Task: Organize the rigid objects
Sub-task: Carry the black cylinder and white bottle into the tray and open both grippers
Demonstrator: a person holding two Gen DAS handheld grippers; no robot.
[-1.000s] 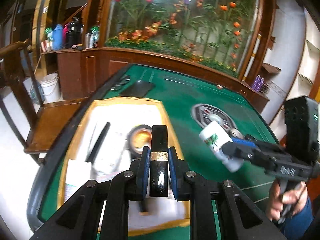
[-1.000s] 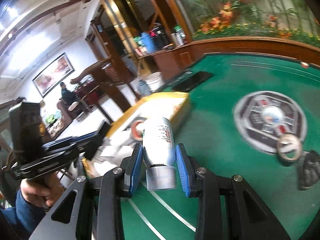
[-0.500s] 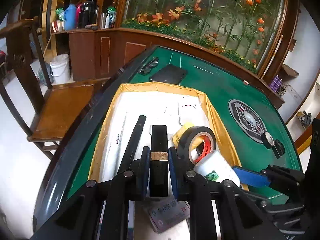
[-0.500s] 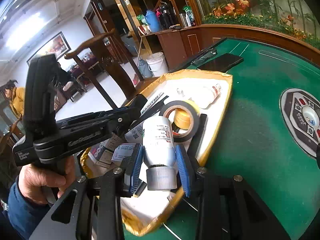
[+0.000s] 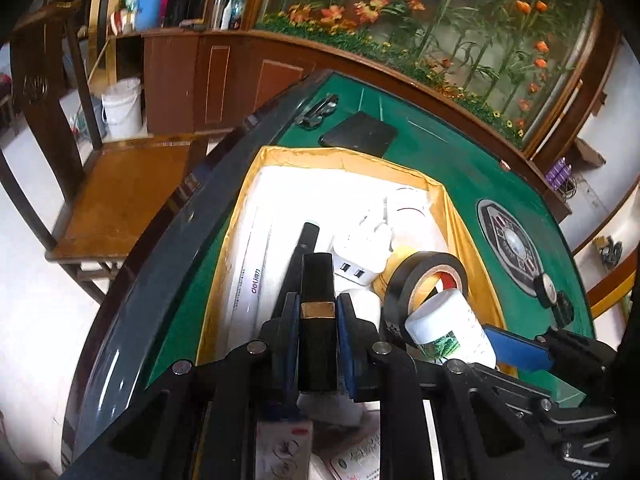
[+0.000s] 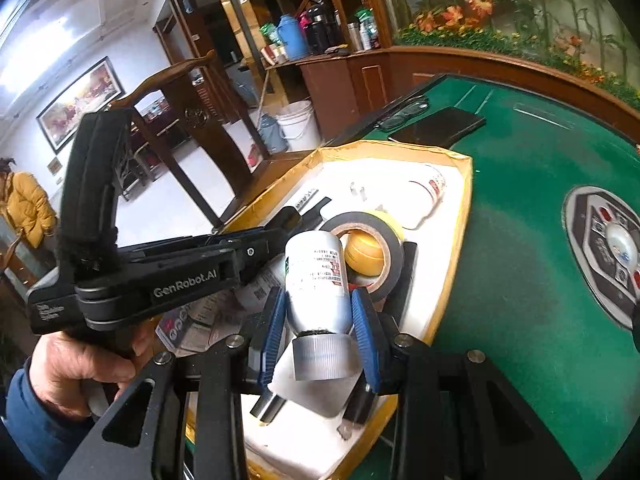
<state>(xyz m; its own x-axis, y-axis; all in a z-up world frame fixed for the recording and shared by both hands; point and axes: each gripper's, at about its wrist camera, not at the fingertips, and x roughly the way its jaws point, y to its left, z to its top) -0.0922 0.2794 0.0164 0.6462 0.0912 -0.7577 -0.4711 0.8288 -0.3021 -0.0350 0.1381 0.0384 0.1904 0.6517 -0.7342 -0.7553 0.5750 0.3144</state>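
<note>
My left gripper (image 5: 318,316) is shut on a black rectangular lighter with a gold band (image 5: 317,312) and holds it over the near end of the yellow-rimmed white tray (image 5: 452,216). My right gripper (image 6: 319,320) is shut on a white bottle with a silver ribbed cap (image 6: 316,280), lying between the pads over the same tray (image 6: 464,216). The bottle (image 5: 448,330) also shows at the right of the left wrist view. A black tape roll (image 6: 384,236) with a yellow roll inside stands in the tray just beyond the bottle.
The tray holds a white USB charger (image 5: 360,248), a black stick (image 5: 304,248), a long white box (image 5: 248,264), a white jar (image 6: 428,188) and paper packets (image 5: 356,456). On the green table (image 6: 520,200) lie a black case (image 5: 360,134), glasses (image 5: 318,110) and a round emblem (image 5: 512,244). A wooden chair (image 5: 120,184) stands left.
Both grippers have moved farther in over the tray and lower, still holding the lighter and the bottle. The bottle now sits close against the black tape roll.
</note>
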